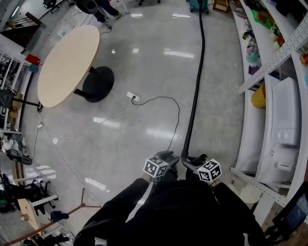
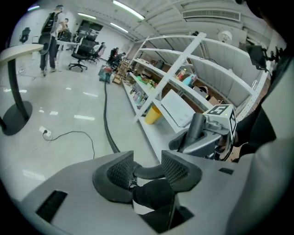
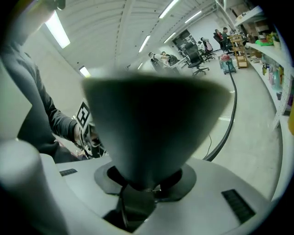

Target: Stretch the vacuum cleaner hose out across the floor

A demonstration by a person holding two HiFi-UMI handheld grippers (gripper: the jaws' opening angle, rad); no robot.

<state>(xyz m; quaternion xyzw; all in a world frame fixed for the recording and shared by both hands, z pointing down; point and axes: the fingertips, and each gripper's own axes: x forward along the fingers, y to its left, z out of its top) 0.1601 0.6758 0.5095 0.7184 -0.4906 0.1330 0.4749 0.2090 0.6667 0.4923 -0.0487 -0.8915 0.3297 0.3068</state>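
The black vacuum hose (image 1: pixel 195 86) runs in a nearly straight line down the floor from the teal vacuum cleaner (image 1: pixel 198 5) at the far end to my two grippers. Its near end bends sideways at my hands. My left gripper (image 1: pixel 168 161) is shut on that curved black end, which sits between the ribbed pads (image 2: pixel 118 172) in the left gripper view (image 2: pixel 147 172). My right gripper (image 1: pixel 195 161) is beside it, shut on the hose's dark end piece (image 3: pixel 151 124), which fills the right gripper view. The hose (image 3: pixel 229 124) trails off behind it towards the vacuum cleaner (image 3: pixel 227 62).
A round wooden table (image 1: pixel 67 62) on a black base (image 1: pixel 98 84) stands to the left. A white power strip (image 1: pixel 134 97) and its thin cable (image 1: pixel 173 108) lie left of the hose. White shelving (image 1: pixel 269 72) lines the right side. People and office chairs are far off.
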